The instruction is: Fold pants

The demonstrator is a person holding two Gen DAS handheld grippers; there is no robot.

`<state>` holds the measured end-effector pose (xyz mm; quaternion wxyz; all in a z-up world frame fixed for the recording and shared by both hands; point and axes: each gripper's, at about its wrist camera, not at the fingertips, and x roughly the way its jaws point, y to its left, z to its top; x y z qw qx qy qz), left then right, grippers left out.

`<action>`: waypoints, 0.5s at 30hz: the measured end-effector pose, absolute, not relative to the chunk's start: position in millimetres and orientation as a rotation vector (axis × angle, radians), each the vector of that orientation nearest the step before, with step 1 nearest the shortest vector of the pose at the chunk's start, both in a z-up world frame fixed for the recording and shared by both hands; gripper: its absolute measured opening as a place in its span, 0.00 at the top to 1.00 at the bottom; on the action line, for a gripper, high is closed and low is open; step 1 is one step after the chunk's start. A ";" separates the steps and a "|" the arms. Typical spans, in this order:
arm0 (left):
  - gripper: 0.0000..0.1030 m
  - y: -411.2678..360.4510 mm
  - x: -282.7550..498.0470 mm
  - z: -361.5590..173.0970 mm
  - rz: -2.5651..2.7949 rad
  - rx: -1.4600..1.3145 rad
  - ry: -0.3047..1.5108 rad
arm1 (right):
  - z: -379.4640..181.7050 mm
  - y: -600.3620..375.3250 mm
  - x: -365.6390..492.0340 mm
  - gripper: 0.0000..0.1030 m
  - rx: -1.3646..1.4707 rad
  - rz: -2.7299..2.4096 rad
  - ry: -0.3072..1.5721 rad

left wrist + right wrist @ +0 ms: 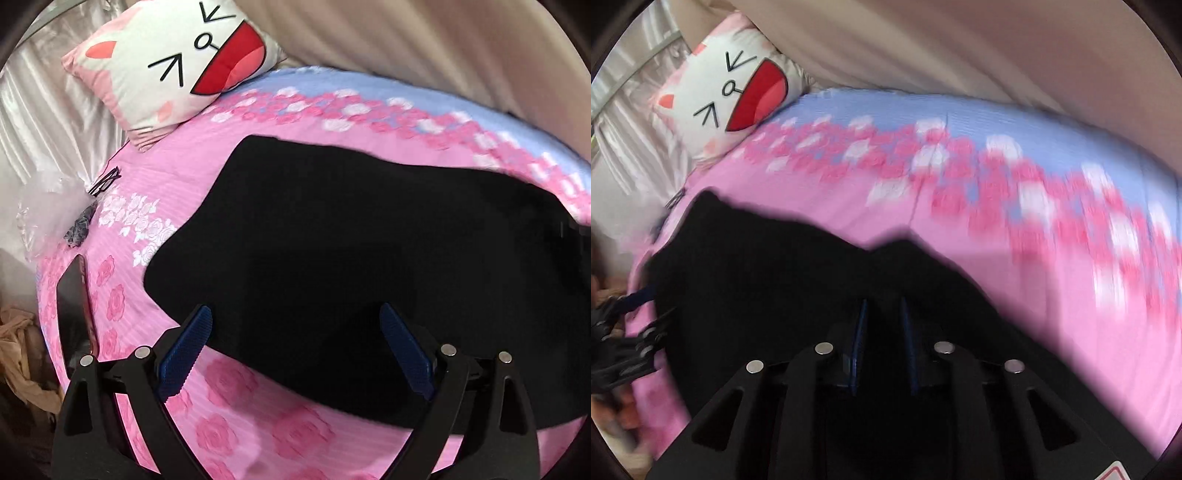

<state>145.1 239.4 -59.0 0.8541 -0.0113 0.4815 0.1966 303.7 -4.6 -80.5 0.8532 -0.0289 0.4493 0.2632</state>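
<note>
Wide apart, the jaws of the left gripper (pixel 295 325) hold nothing above the near edge of the black pants (pixel 369 251). Right gripper (pixel 882 314) jaws pinch the pants. Bare pink blanket (pixel 1052 295) fills the right.

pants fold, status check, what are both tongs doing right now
Left tongs open, over near edge of black pants. Right tongs nearly shut, apparently pinching the cloth. Phone and glasses lie clear at bed edge.
</note>
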 end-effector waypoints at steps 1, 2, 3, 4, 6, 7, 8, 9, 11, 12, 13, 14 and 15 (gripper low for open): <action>0.12 242.3 147.5 -61.7 0.406 -0.025 1.020 | -80.6 -6.4 319.7 0.92 -0.046 0.527 0.948; 0.10 245.2 149.7 -63.2 0.396 -0.037 1.018 | -80.5 -12.4 338.7 0.92 0.029 0.511 0.978; 0.08 245.9 151.3 -62.9 0.390 -0.037 1.014 | -79.6 -14.7 344.9 0.92 0.064 0.504 0.998; 0.07 246.6 154.0 -64.0 0.392 -0.026 1.009 | -74.9 -16.2 345.6 0.92 0.089 0.491 1.003; 0.04 247.7 157.2 -66.5 0.387 -0.006 1.006 | -58.0 -15.0 325.0 0.85 0.084 0.503 0.941; 0.04 248.6 157.4 -67.7 0.377 -0.006 1.004 | -52.6 -13.6 311.7 0.83 0.087 0.533 0.925; 0.04 250.9 156.8 -68.3 0.362 -0.012 1.002 | -51.9 -10.3 302.3 0.83 0.081 0.554 0.930; 0.04 252.7 156.6 -68.6 0.353 -0.017 1.002 | -60.8 -1.0 293.6 0.83 0.017 0.574 0.955; 0.04 255.2 156.4 -68.6 0.333 -0.022 1.009 | -78.0 4.3 290.0 0.88 -0.061 0.545 0.990; 0.04 257.6 155.8 -67.6 0.327 -0.021 1.013 | -75.9 -8.7 282.0 0.87 -0.004 0.541 0.971; 0.04 259.0 153.8 -65.7 0.325 -0.019 1.015 | -72.2 -19.0 273.9 0.83 0.020 0.516 0.973; 0.05 258.3 151.3 -63.7 0.324 -0.010 1.011 | -68.3 -28.1 266.2 0.80 0.029 0.495 0.956; 0.05 254.9 146.4 -58.7 0.324 0.017 0.998 | -59.7 -47.9 246.9 0.80 0.045 0.480 0.914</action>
